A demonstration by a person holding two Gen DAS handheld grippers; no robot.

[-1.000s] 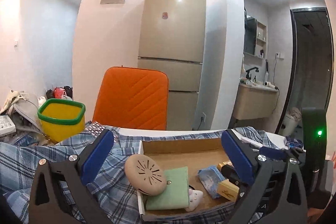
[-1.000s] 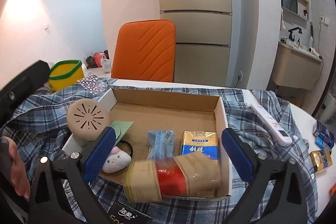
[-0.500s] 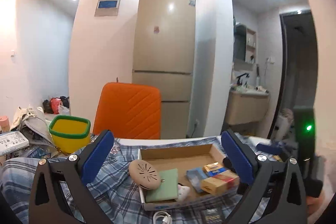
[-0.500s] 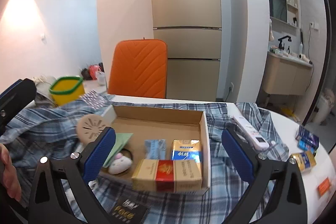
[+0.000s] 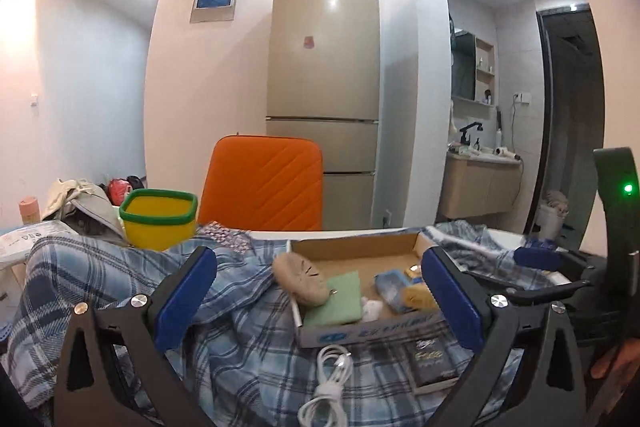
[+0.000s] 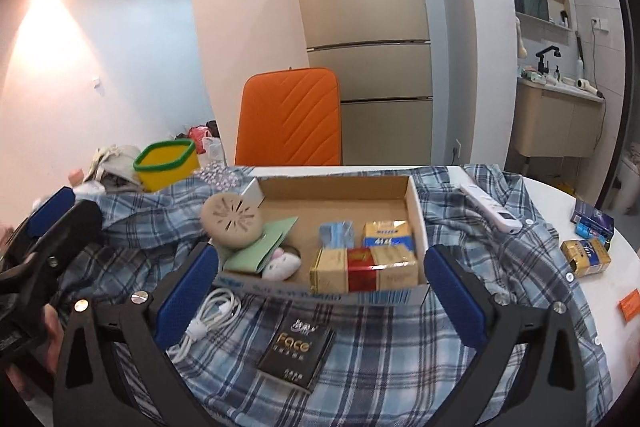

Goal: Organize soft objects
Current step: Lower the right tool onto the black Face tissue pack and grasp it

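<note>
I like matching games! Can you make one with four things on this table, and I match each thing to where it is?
Things:
1. white cable
2. white remote
3. yellow tub
4. gold and red pack

Places:
A. inside the cardboard box, at its near wall
B. far left, beyond the plaid shirt
C. on the shirt, right of the box
D. on the shirt, in front of the box

Pairs: 1-D, 2-C, 3-B, 4-A

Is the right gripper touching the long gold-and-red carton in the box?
Apart. The right wrist view shows the right gripper open, with the carton lying beyond its fingertips inside the cardboard box.
</note>
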